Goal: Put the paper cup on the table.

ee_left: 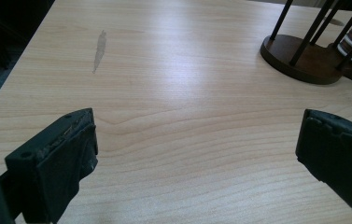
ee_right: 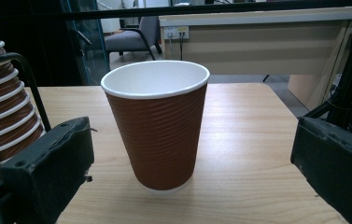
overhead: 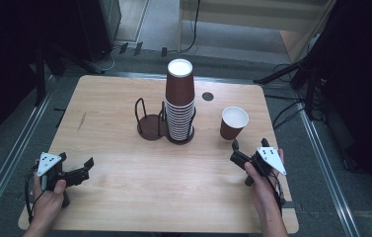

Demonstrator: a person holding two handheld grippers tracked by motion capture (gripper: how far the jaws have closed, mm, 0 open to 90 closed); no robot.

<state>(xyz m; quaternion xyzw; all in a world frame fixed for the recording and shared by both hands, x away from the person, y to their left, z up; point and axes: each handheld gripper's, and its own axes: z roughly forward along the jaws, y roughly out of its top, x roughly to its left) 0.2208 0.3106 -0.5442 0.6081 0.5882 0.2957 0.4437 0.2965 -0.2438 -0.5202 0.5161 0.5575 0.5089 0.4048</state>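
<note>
The high view is dim at its edges: the floor and corners fall into near black, while the table [overhead: 124, 187] is evenly lit from above. Shadows under the stack [overhead: 179, 101] and the cup [overhead: 233, 122] are short and soft. The picture is slightly soft and grainy.

In the left gripper view a broad pale glare runs across the wood, washing out the grain near the middle; the close jaws are blurred and dark.

In the right gripper view the cup [ee_right: 157, 126] is sharp, its rim bright, the background room lit and mildly soft, the jaws out of focus.
</note>
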